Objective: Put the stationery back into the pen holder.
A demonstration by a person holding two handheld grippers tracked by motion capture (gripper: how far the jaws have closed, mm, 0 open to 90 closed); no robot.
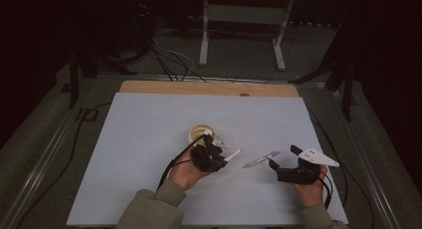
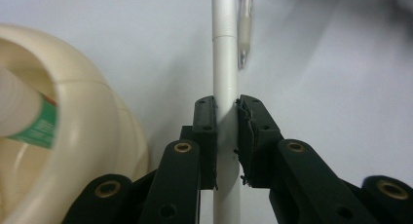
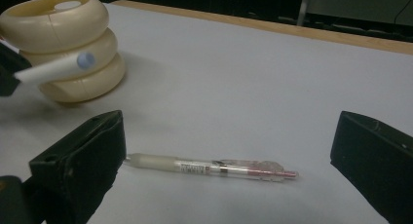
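Clearance on the white surface (image 1: 149, 139) is wide to the left and toward the far wooden edge (image 1: 209, 88); both of my hands work near the front edge, and the right corner lies just beside my right hand.

My left claw (image 1: 215, 157) is clamped on a white pen (image 1: 233, 155), its pads pressing the barrel from both sides in the left gripper view (image 2: 225, 87). The pen's free end points toward my right side, and I cannot tell whether it touches the surface. My left forearm enters from the bottom in a grey-green sleeve (image 1: 149, 211).

My right claw (image 1: 283, 157) stands with its jaws wide apart and nothing between the pads. It points toward the middle of the surface, low over it.

A clear pen (image 3: 209, 168) lies flat on the surface between the two claws, just ahead of the right claw's open jaws. A cream ringed holder (image 1: 201, 134) stands just behind my left claw, close to the white pen.
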